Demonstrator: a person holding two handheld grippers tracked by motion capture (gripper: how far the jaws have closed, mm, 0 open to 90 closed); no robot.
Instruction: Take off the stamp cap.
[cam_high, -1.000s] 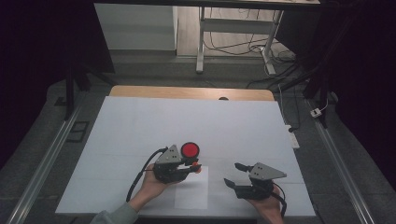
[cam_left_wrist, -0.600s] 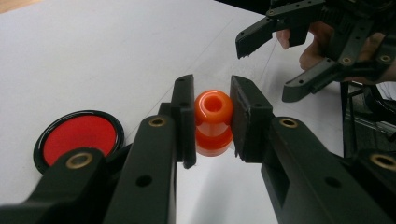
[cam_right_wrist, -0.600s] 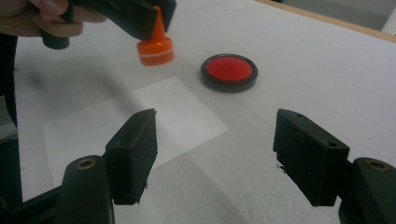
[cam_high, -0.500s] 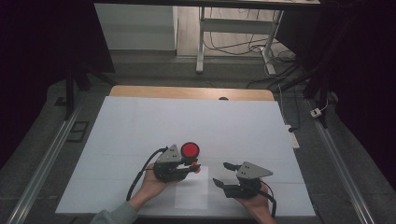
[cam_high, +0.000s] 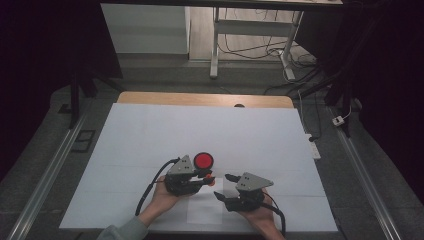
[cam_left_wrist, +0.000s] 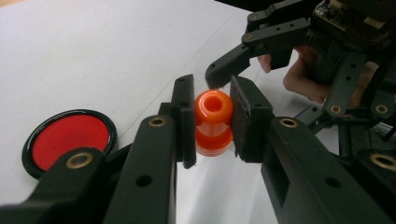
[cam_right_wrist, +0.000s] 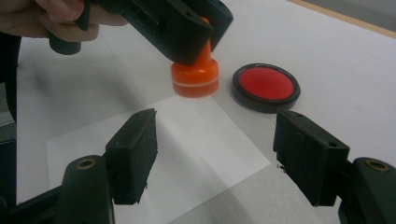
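Observation:
An orange stamp-shaped piece (cam_left_wrist: 213, 122) with a narrow neck and a wide round base (cam_right_wrist: 195, 77) is upright between the jaws of my left gripper (cam_high: 209, 179), which is shut on its neck. Its base sits low over the far edge of a white paper sheet (cam_right_wrist: 187, 140). I cannot tell whether it touches. Just beyond it lies a round red pad in a black rim (cam_high: 203, 160) (cam_right_wrist: 266, 84). My right gripper (cam_high: 223, 186) (cam_right_wrist: 217, 154) is open over the sheet with nothing between its pads, its tips close to the stamp.
A large white board (cam_high: 150, 135) covers the table, with a wooden edge (cam_high: 200, 98) at the back. The paper sheet (cam_high: 205, 210) lies near the front edge between the two hands. Cables and table legs stand on the floor beyond.
My right gripper has slid left across the board toward the left gripper and now stands over the paper sheet. The left gripper and the orange piece have kept still.

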